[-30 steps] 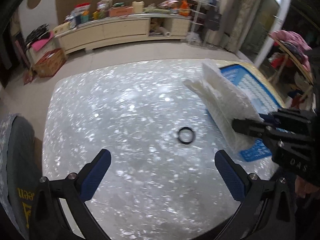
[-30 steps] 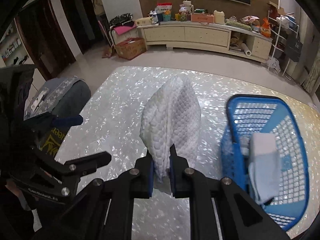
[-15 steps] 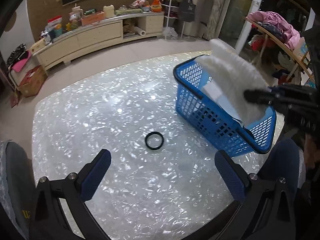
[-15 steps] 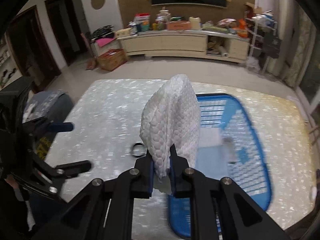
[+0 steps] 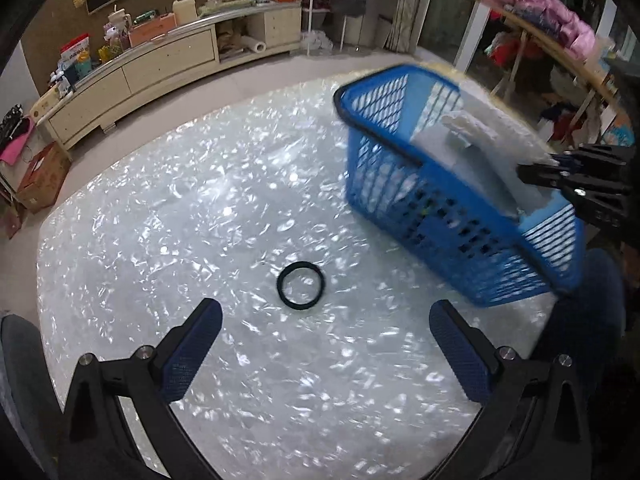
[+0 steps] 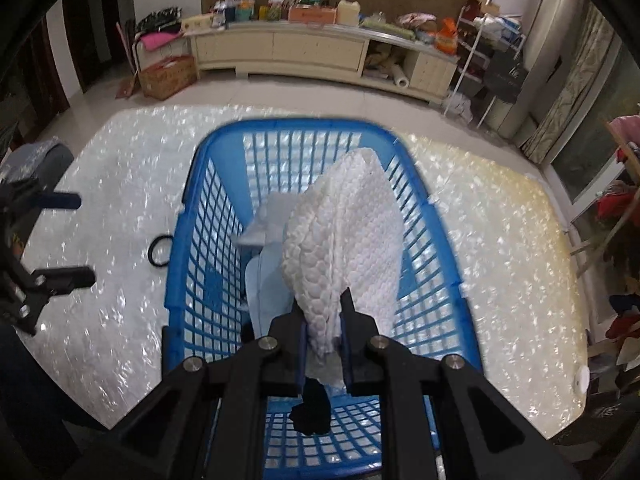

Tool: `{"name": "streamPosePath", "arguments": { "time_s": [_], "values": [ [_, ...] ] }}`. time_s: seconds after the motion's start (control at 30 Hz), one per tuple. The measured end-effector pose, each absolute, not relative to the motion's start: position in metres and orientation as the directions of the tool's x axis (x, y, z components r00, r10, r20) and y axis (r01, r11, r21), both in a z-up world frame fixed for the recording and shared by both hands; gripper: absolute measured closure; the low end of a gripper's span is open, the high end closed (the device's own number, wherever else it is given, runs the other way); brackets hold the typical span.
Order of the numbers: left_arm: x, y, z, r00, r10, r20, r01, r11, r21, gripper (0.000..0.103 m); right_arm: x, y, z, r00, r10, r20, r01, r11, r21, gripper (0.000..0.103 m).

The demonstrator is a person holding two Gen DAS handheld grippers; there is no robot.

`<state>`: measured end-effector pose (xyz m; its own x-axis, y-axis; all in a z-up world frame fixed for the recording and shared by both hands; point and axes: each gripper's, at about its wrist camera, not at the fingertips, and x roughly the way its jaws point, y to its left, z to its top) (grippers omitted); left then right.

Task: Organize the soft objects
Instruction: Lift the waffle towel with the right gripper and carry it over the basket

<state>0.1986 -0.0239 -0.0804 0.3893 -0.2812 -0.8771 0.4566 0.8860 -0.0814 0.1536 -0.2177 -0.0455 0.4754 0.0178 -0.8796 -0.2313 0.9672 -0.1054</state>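
My right gripper (image 6: 323,330) is shut on a white textured cloth (image 6: 348,232) and holds it over the inside of the blue plastic basket (image 6: 188,216). A pale blue cloth (image 6: 264,256) and a small dark item (image 6: 312,412) lie in the basket. In the left wrist view the basket (image 5: 440,216) stands at the right of the table, with the white cloth (image 5: 496,136) and the right gripper (image 5: 536,170) above it. My left gripper (image 5: 324,354) is open and empty above the table, just behind a black ring (image 5: 301,285).
The table top (image 5: 180,240) is shiny white with a pearly pattern. The ring also shows left of the basket in the right wrist view (image 6: 160,250). A grey chair (image 6: 48,156) stands at the table's left. A long cabinet (image 6: 304,52) is across the room.
My right gripper has carried the white cloth to the right, from over the bare table to over the basket. The left gripper stays open and has pulled back a little from the ring.
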Motion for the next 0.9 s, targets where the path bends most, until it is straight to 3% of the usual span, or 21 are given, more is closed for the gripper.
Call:
{"name": "streamPosePath", "arguments": {
  "time_s": [0.63, 0.9],
  "values": [
    [0.26, -0.018, -0.171, 0.304, -0.202, -0.931, 0.42, 0.906, -0.06, 0.0, 0.161, -0.225, -0.06, 0.403, 0.078, -0.912, -0.258, 0.966, -0.031, 0.084],
    [0.271, -0.021, -0.188, 0.296, -0.171, -0.94, 0.413, 0.91, -0.036, 0.001, 0.159, -0.221, -0.057, 0.399, 0.089, -0.912, -0.284, 0.958, -0.031, 0.076]
  ]
}}
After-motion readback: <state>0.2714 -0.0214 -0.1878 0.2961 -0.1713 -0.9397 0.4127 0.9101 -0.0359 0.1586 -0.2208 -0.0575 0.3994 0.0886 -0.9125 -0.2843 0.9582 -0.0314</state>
